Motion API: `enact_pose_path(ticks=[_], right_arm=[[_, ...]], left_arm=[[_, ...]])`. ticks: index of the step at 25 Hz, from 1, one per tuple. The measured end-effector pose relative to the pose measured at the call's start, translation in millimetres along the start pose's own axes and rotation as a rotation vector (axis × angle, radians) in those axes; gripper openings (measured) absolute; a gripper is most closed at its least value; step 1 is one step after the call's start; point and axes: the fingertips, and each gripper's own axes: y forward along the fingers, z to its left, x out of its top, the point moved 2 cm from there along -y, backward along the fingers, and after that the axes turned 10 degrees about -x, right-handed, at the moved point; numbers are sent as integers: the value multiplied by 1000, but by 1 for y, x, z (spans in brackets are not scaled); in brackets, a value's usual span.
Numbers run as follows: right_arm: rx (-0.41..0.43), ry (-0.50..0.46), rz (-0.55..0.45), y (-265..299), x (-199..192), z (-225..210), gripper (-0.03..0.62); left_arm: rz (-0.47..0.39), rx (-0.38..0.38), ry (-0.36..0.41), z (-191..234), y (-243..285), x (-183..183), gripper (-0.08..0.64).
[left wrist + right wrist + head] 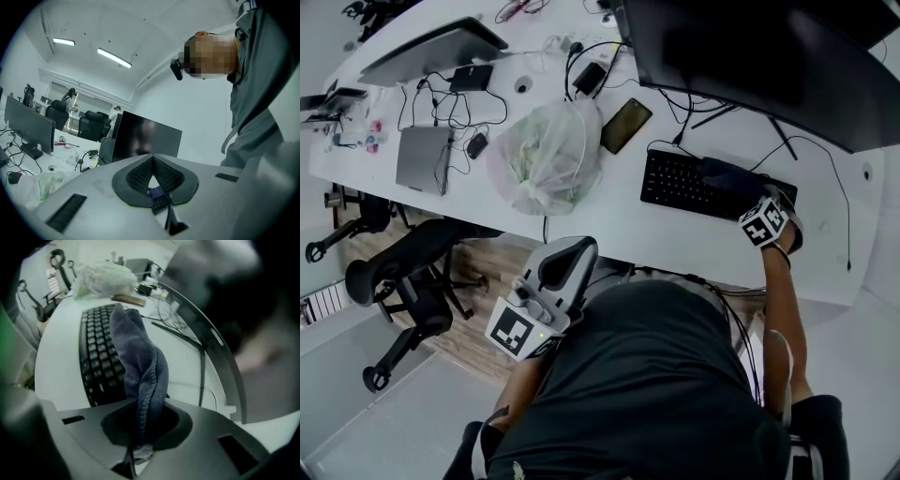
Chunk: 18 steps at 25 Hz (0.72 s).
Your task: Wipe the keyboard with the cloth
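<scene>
A black keyboard [680, 183] lies on the white desk [609, 220] under the monitor. A dark blue cloth [733, 176] lies over the keyboard's right half. My right gripper [755, 202] is at the keyboard's right end, shut on the cloth. In the right gripper view the cloth [138, 362] runs out of the jaws of the right gripper [143, 420] and drapes along the keyboard [96, 352]. My left gripper [572, 251] is held off the desk near the body. In its own view the left gripper [152, 157] is shut on nothing and points up toward the monitor [145, 138].
A big black monitor [759, 56] overhangs the desk's back. Left of the keyboard are a phone [625, 125] and a stuffed clear plastic bag [546, 155]. Farther left lie a laptop [422, 157] and cables. An office chair [403, 272] stands below the desk edge.
</scene>
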Motion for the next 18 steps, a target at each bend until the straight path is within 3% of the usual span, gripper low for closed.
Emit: enact_pose_path(ticks=[2,5,9,12,14,16,18], right_arm=[[-75,94,43,-10,-28,-33,34],[-119,92,-34,-22,5,-38,34],[58,-150,-166,-15,105,60,34],[222,-328,-343,-60,189,141,34],[353,-388,-481,-96,227,184,34],[371,-413,-549,-112,244,193,34],[364,-385,-527,-105,236,179,34]], left_arm=[[2,-5,-6,0,2,-2,3],[10,-21,-8,-1,9,-5,3],[-18,-73,22,-9,27,8,3],[-8,-85,30,-12,35,10,3],[12,-78,31,-13,36,9,3],[49,-66,45,-13,35,7,3],[76,-57,78,-7,35,10,3]])
